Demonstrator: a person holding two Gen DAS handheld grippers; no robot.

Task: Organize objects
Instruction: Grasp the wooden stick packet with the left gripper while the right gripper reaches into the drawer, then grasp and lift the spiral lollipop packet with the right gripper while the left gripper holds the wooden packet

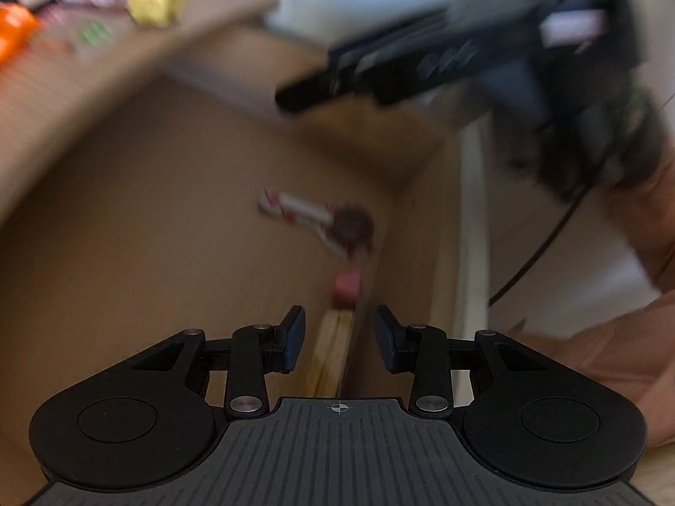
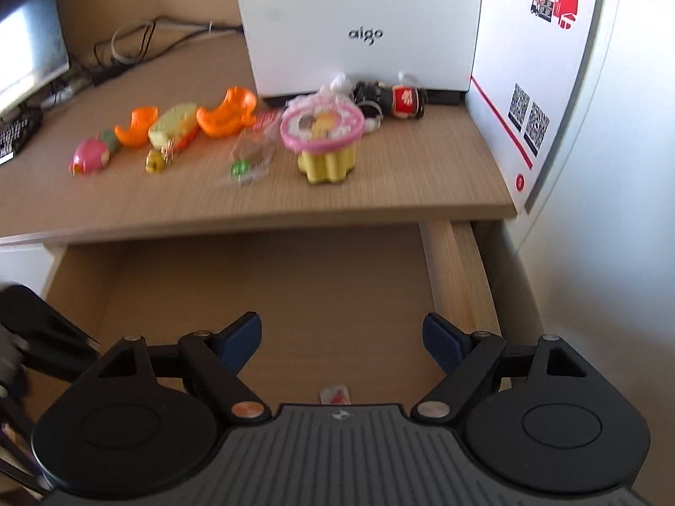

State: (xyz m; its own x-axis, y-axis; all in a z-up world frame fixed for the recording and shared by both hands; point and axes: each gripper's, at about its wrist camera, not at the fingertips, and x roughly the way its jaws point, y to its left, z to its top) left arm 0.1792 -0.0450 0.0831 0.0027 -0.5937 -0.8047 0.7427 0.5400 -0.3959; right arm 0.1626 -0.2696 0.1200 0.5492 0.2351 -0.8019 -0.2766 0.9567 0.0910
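My right gripper (image 2: 341,337) hangs open and empty over the open wooden drawer (image 2: 270,286). A small red-and-white packet (image 2: 335,394) lies on the drawer floor just below it. On the desk top beyond stand a pink-and-yellow cake-shaped toy (image 2: 320,139), orange shell pieces (image 2: 228,114), a pink toy (image 2: 90,160) and a black-and-red doll (image 2: 392,99). The left wrist view is blurred. My left gripper (image 1: 339,333) is open, jaws a little apart with nothing gripped, above the drawer's side wall (image 1: 333,350). A red-and-white packet with a brown disc (image 1: 320,219) and a pink piece (image 1: 348,284) lie in the drawer.
A white box marked aigo (image 2: 363,21) stands at the back of the desk. A white panel with QR codes (image 2: 535,84) closes the right side. A monitor (image 2: 25,42), keyboard and cables (image 2: 139,46) sit at the left. A person's forearm (image 1: 633,337) is at the right.
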